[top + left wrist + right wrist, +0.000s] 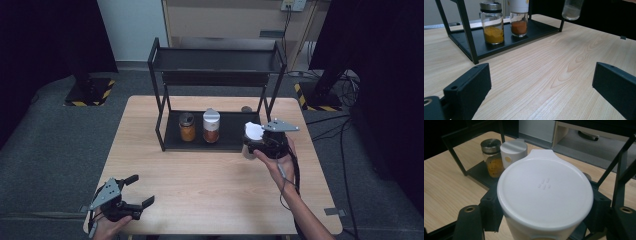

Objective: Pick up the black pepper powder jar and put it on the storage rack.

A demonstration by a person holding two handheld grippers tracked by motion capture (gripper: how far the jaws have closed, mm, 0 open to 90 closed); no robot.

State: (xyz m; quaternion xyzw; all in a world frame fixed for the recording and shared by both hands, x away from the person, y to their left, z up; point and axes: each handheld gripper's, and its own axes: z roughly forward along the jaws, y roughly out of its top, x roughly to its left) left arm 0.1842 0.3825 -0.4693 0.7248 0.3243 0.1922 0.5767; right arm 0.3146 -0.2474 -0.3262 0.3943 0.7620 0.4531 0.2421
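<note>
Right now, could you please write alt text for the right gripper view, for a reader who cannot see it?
The right gripper grips a white-lidded jar between its black jaws, seen from above. Beyond stand a silver-capped yellow spice jar and a white-capped jar on the black rack's lower shelf.

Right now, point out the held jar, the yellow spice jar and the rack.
Held jar (pixel 545 186): right gripper view, middle of its white lid.
Yellow spice jar (pixel 493 33): left gripper view, glass over the yellow powder.
Rack (pixel 159 104): high view, its left front post.
</note>
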